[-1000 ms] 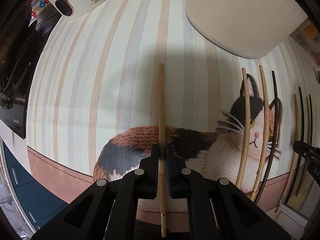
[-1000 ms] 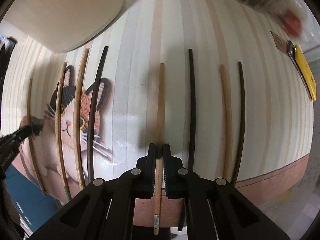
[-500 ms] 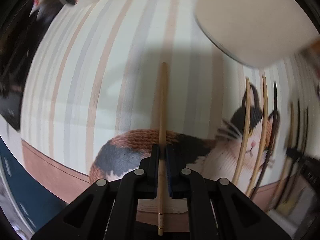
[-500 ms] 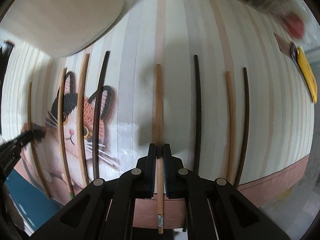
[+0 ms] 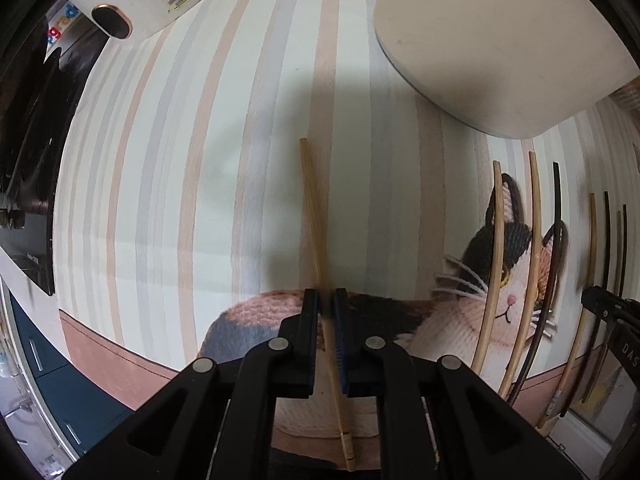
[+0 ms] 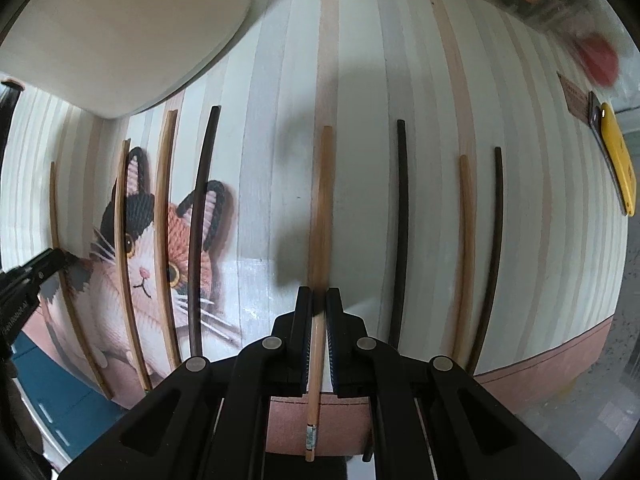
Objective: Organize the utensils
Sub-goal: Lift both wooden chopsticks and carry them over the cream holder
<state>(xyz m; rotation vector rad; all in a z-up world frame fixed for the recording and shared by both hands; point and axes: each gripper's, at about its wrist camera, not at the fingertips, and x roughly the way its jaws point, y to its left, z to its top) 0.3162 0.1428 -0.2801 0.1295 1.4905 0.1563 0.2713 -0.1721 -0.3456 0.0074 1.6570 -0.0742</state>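
My left gripper (image 5: 326, 300) is shut on a light wooden chopstick (image 5: 314, 216), which slants with its far tip to the left over the striped cat placemat (image 5: 160, 200). My right gripper (image 6: 319, 296) is shut on another light wooden chopstick (image 6: 322, 200), which points straight ahead. To the right of it lie a dark chopstick (image 6: 400, 220), a light one (image 6: 466, 240) and a second dark one (image 6: 494, 240). Several more chopsticks (image 6: 164, 220) lie across the cat picture on the left. Each gripper shows at the edge of the other's view.
A cream tray with rounded corners (image 5: 500, 40) rests at the far edge of the mat. A yellow-cased phone (image 6: 618, 160) lies off the mat's right side. A white appliance (image 5: 132, 12) and a black one (image 5: 24, 140) stand to the left. Blue cabinet fronts (image 5: 48, 360) show below.
The chopstick in my left gripper has tilted, its far tip swinging left. In the right wrist view the mat and the laid-out chopsticks have slid slightly to the right.
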